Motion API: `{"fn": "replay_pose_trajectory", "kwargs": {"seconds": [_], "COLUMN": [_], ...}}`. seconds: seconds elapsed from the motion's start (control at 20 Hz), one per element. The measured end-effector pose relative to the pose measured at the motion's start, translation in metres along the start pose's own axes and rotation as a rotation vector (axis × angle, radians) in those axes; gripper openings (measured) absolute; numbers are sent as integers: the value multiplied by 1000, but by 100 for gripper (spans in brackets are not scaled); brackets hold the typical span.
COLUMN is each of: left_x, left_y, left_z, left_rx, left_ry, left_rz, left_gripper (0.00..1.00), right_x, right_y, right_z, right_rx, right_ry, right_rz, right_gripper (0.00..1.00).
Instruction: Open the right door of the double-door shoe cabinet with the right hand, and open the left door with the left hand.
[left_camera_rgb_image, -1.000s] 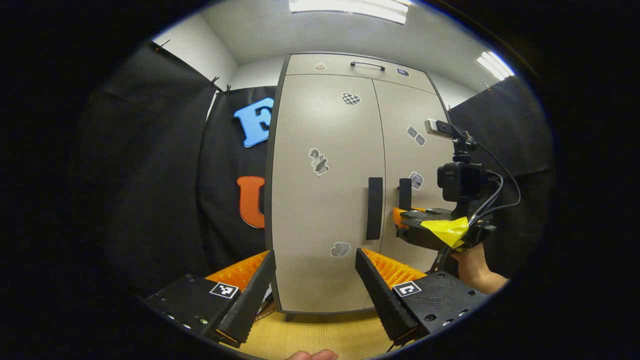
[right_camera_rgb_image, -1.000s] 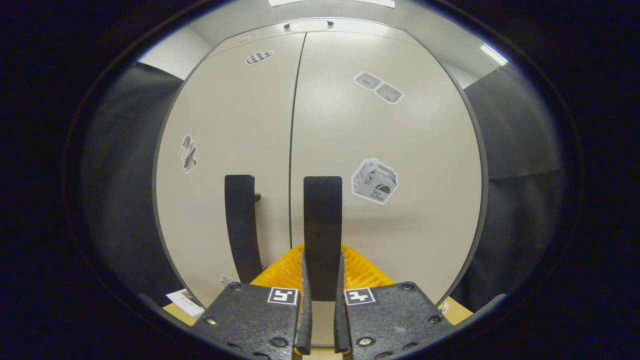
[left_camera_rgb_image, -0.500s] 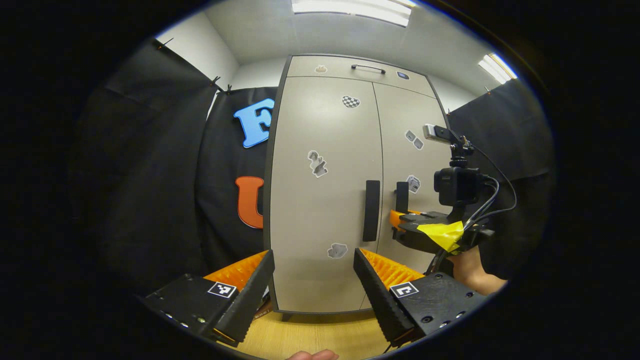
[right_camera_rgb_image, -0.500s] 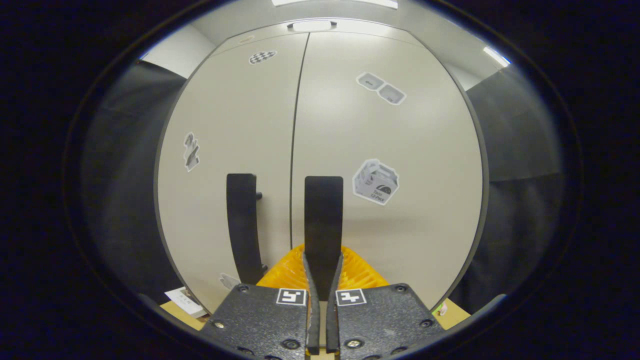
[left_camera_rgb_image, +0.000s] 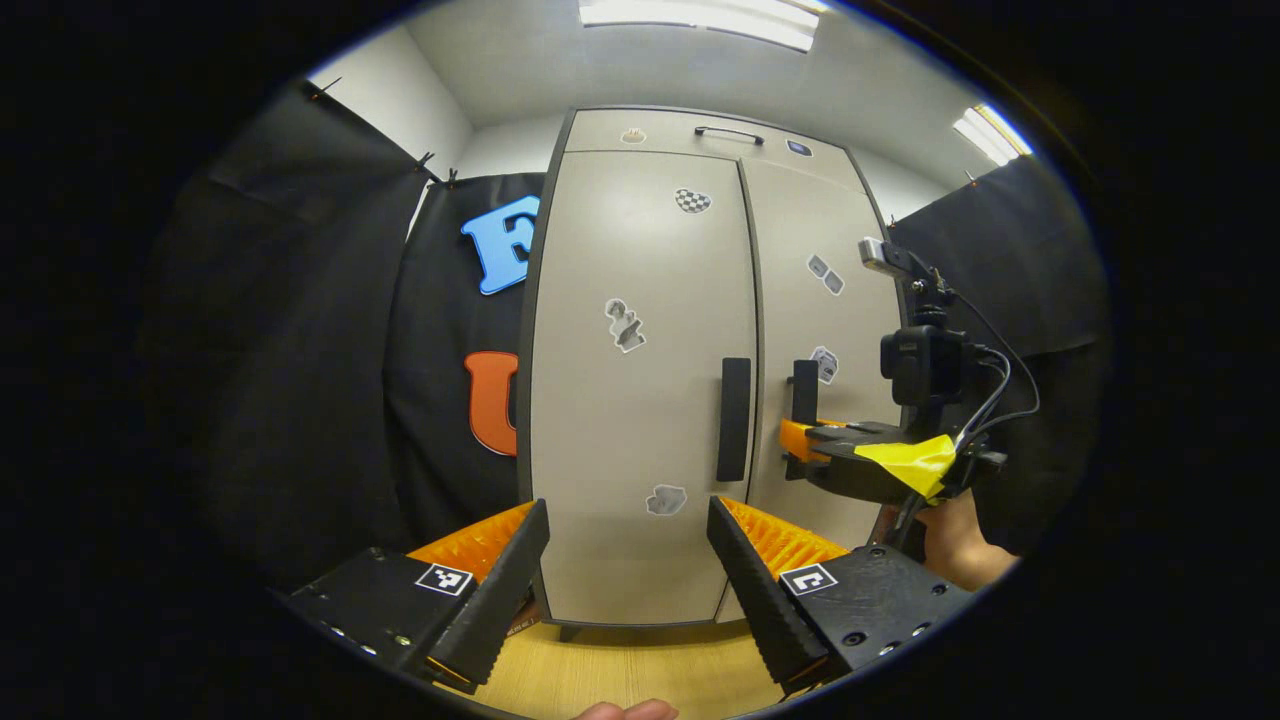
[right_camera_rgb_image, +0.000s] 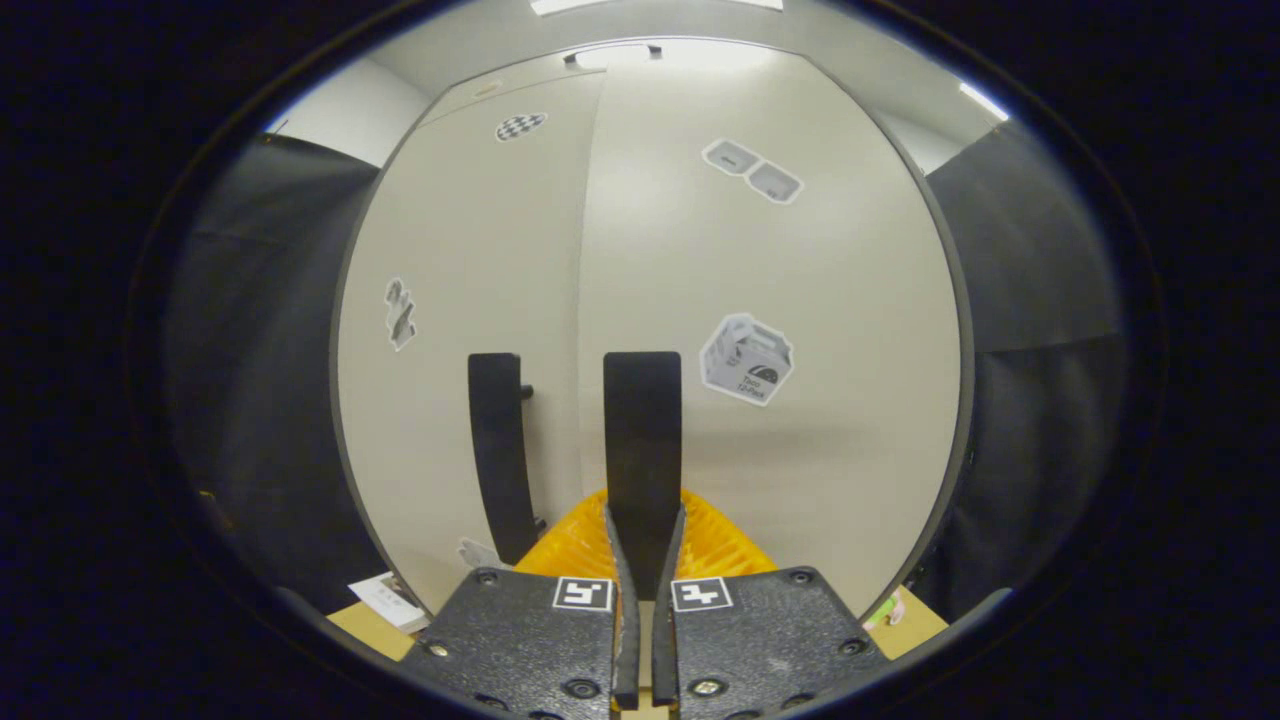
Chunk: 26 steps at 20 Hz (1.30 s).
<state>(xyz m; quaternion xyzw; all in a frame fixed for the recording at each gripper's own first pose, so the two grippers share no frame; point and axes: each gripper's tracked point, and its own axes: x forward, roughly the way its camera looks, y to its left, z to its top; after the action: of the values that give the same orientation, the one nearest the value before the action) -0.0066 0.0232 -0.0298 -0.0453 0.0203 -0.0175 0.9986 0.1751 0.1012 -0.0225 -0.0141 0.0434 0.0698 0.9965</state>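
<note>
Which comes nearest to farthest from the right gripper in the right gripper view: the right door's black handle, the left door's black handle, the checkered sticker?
1. Right door's black handle: clamped between the right gripper fingers, centre.
2. Left door's black handle: just left, across the door seam.
3. Checkered sticker: high on the left door, upper left.

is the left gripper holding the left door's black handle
No: the left gripper has its jaws spread wide, well short of the black vertical bar handle on the beige left door.
</note>
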Motion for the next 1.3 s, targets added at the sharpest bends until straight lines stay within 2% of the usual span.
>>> {"fn": "replay_pose_trajectory", "kwargs": {"seconds": [0.6,0.9,1.3], "left_x": [4,8,14], "left_y": [-46,-58,-76], "left_z": [4,5,5], "left_rx": [13,21,1], "left_ry": [8,0,-3], "left_rz": [-54,-61,-66], "left_gripper": [96,95,96], "right_x": [-68,-104,-152], "right_y": [-16,-33,-72], "right_z": [-2,-1,1], "right_rx": [33,13,-2], "right_ry": [29,29,28], "right_rz": [156,181,170], "right_gripper": [8,8,8]}}
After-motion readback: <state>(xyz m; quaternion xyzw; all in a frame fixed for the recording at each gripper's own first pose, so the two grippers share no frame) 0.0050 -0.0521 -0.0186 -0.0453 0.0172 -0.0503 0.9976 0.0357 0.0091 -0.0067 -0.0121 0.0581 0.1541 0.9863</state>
